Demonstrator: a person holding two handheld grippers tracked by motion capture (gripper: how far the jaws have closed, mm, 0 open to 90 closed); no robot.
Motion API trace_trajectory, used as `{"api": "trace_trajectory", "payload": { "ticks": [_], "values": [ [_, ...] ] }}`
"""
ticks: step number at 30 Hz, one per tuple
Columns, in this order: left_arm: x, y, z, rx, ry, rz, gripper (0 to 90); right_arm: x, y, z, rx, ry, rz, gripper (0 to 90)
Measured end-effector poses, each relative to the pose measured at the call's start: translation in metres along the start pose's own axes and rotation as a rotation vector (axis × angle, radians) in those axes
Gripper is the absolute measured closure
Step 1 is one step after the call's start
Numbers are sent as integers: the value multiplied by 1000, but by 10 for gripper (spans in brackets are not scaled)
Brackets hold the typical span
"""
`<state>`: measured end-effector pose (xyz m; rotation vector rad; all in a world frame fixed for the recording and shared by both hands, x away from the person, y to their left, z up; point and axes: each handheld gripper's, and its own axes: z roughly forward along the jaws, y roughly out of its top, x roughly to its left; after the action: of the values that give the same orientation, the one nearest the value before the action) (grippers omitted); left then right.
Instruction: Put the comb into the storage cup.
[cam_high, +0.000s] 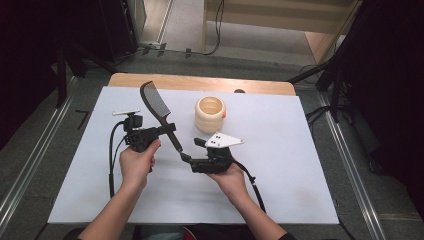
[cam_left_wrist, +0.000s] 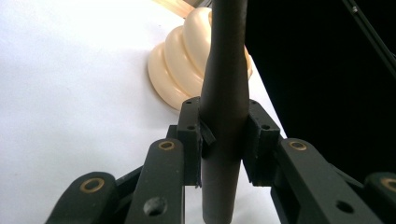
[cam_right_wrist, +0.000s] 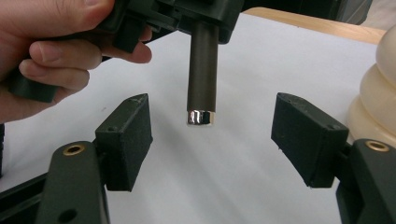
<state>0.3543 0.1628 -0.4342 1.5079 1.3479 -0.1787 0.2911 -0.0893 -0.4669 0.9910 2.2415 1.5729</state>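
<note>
Comb, one; cream cup, one

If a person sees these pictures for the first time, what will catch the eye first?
First, the black comb, raised over the white table: the left gripper is shut on its handle, teeth end pointing away. Next, the right gripper, its fingers open on either side of the handle's silver tip. Behind them stands a cream ribbed cup.

Comb between two grippers, over the table
Clamped at the handle in the left gripper, with the toothed end reaching back and left; handle tip between the right gripper pads, untouched; ribbed cup standing behind the right gripper, right of the comb
</note>
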Motion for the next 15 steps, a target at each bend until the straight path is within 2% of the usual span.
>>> {"api": "trace_trajectory", "payload": {
  "ticks": [7,15],
  "values": [
    [0,1,-1,5,12,19,724,-5,-2,-8,10,20,-15,269],
    [-1,1,-1,10,21,54,724,-12,-9,-17,26,29,-7,266]
  ]
}}
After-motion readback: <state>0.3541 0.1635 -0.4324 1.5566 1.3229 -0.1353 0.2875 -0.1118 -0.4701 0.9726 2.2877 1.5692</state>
